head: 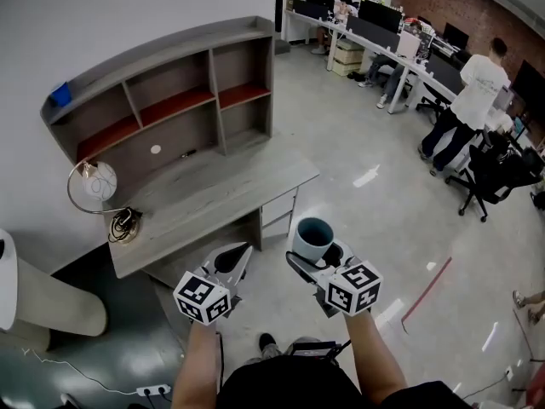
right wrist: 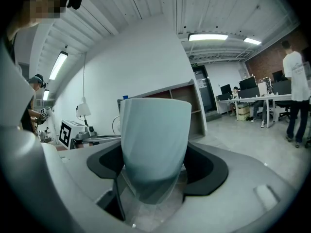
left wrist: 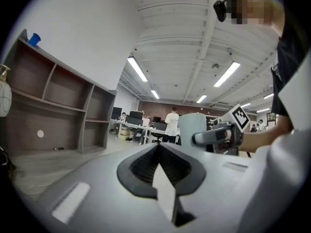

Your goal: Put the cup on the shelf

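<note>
1. Now, in the head view, the right gripper (head: 317, 256) is gripping a pale blue cup (head: 312, 237) upright between its jaws, with the cup's open mouth facing up. It is hovering over the floor, just off the front corner of the grey desk (head: 213, 190). The left gripper (head: 241, 256) is hanging beside it with its jaws pressed together. The shelf (head: 170, 100) is standing at the back of the desk against the wall, well apart from the cup, and a lamp (head: 92, 181) is sitting at the desk's left end.
2. In the left gripper view, the left gripper's (left wrist: 159, 152) jaws are meeting at their tips and holding nothing. Beyond them the cup (left wrist: 192, 127) is showing in the right gripper (left wrist: 218, 135), and the shelf (left wrist: 53, 106) is rising at the left.
3. In the right gripper view, the right gripper's (right wrist: 155, 174) jaws are clamping the cup (right wrist: 154, 140) on both sides near its base. The shelf (right wrist: 187, 106) is showing behind the cup.
</note>
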Tool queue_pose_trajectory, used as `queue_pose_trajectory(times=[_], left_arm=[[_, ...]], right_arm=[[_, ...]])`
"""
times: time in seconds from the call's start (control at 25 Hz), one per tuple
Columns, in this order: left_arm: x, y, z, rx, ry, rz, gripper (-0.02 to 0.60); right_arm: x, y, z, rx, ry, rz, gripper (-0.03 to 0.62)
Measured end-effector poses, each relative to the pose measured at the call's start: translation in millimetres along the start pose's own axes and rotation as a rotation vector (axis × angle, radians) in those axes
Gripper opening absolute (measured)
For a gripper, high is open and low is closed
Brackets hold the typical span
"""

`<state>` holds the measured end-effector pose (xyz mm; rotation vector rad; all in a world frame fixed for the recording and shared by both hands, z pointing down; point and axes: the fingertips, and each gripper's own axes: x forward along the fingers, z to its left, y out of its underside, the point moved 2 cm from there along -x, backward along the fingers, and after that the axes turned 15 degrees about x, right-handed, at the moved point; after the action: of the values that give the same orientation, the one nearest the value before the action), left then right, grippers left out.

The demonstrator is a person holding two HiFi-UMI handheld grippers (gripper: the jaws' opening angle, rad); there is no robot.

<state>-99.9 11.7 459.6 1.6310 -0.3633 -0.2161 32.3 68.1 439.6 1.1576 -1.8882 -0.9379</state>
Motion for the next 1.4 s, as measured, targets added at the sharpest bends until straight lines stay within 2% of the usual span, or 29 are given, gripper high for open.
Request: queue_pose_trajectory(times=[0.56, 1.08, 1.4], left_arm=[[42, 21, 41, -0.02, 0.008, 0.033, -0.002], [139, 6, 121, 0.014, -0.055, 0.036, -0.002], [169, 22, 151, -0.007, -0.1, 0.064, -0.002]], right_arm=[[51, -12, -42, 0.036, 0.009, 0.011, 0.373], [131, -84, -118, 0.025, -0.051, 0.009, 0.373], [178, -97, -147, 0.01, -0.104, 0.059, 0.373]])
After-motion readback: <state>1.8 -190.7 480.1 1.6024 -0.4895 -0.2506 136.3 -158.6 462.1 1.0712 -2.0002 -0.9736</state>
